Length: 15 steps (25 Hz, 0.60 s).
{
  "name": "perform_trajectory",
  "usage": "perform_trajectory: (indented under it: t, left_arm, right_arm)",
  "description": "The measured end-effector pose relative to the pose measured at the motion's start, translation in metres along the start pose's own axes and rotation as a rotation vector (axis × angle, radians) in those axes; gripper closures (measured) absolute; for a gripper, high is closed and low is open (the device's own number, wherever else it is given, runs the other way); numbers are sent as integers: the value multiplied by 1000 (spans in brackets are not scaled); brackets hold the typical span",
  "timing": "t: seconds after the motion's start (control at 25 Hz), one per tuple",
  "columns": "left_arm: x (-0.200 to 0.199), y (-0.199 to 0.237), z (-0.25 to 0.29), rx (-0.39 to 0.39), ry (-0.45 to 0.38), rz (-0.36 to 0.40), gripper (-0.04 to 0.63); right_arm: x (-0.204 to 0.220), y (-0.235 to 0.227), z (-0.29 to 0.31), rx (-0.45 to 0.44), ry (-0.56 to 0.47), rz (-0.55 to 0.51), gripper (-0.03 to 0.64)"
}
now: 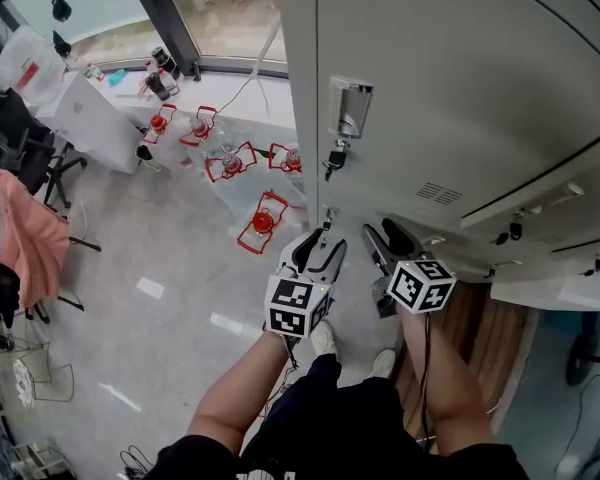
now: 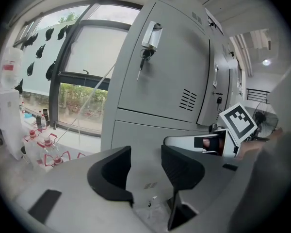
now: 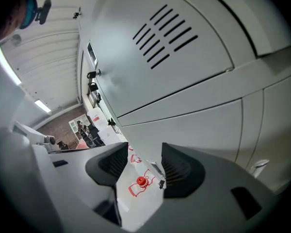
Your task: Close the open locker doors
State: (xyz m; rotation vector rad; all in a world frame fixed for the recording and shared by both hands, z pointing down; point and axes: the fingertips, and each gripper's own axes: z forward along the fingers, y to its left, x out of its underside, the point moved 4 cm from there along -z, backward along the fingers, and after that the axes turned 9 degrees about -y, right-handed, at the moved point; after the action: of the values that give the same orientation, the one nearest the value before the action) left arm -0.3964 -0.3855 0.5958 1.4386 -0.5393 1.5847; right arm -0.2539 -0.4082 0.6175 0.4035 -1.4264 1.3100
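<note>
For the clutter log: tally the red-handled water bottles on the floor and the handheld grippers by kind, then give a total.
Red-handled water bottles: 5
Grippers: 2
Total: 7

Looks along the right hand-held gripper [image 3: 141,161] — jaws apart, nothing gripped. Faces a grey locker door [image 3: 136,76] with vent slots [image 3: 165,33], close above. Shows, through the gap, pale floor [image 3: 136,208] and a red-capped bottle [image 3: 141,180] — red handle around it. Catches a brick wall [image 3: 68,125] far left.
</note>
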Motion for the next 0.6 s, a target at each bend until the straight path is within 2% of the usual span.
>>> perform_trajectory:
  t: [0.32, 0.6]
  left_arm:
    - [0, -68, -2, 96, -16, 9, 385]
    - [-9, -191, -21, 232, -43, 22, 385]
  right_arm:
    - [-16, -11, -82, 31, -72, -23, 394]
    - [-58, -25, -219, 96, -214, -111, 394]
